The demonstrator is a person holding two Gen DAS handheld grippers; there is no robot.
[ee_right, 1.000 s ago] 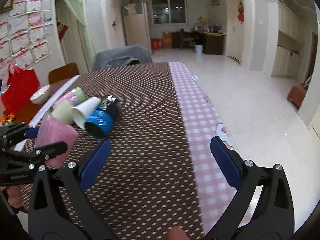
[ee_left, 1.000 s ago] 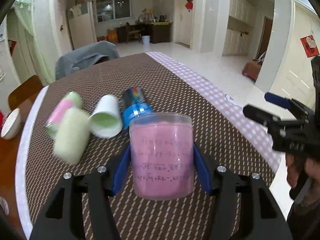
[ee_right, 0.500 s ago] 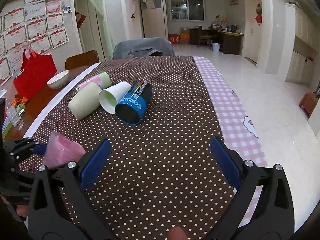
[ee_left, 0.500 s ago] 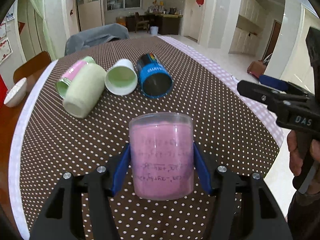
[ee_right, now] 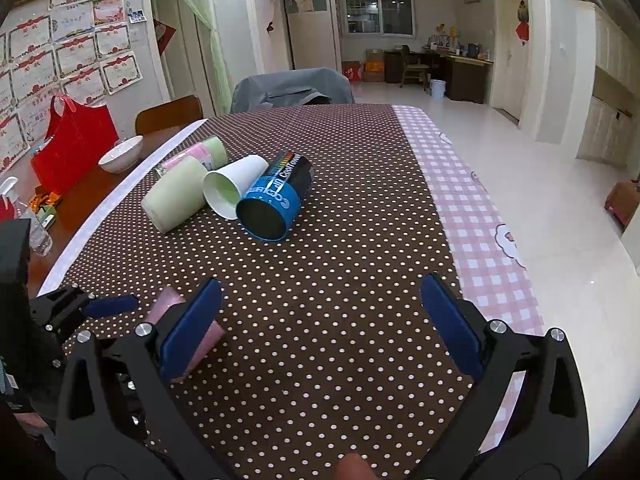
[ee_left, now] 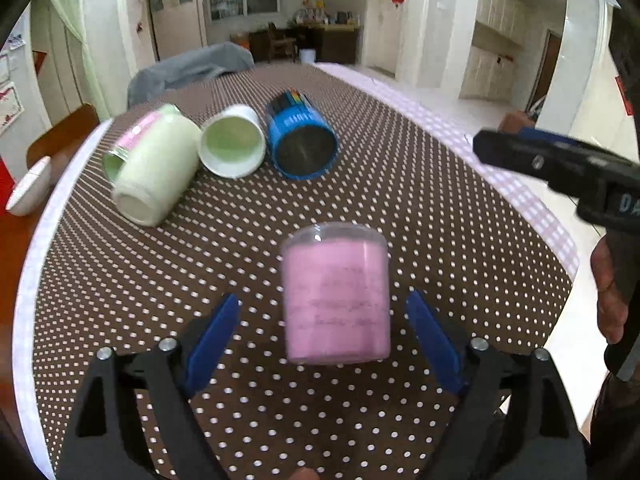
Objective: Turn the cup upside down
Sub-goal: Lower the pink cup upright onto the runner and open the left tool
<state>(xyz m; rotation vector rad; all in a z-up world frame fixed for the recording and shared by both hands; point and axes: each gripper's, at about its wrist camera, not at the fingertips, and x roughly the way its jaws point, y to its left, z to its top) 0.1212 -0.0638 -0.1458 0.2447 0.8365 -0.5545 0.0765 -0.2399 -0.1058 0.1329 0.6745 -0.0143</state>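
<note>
A pink translucent cup (ee_left: pixel 335 294) stands upside down on the dotted brown tablecloth (ee_left: pixel 400 200), base up. My left gripper (ee_left: pixel 322 328) is open, its blue pads apart on either side of the cup and not touching it. In the right wrist view the pink cup (ee_right: pixel 200 340) shows partly behind my left finger, with the left gripper (ee_right: pixel 100 308) beside it. My right gripper (ee_right: pixel 320 320) is open and empty above the tablecloth (ee_right: pixel 340 280); it shows at the right of the left wrist view (ee_left: pixel 560 164).
Several cups lie on their sides further back: a pale green one (ee_left: pixel 156 176), a pink-green one (ee_left: pixel 136 136), a white one (ee_left: pixel 234 146) and a blue-black one (ee_left: pixel 302 142). A white bowl (ee_right: pixel 120 154) and red bag (ee_right: pixel 74 144) are at left. The table edge (ee_right: pixel 500 248) is at right.
My left gripper has opened and let go of the pink cup, which now stands on the table. Both grippers have lowered and drawn back slightly.
</note>
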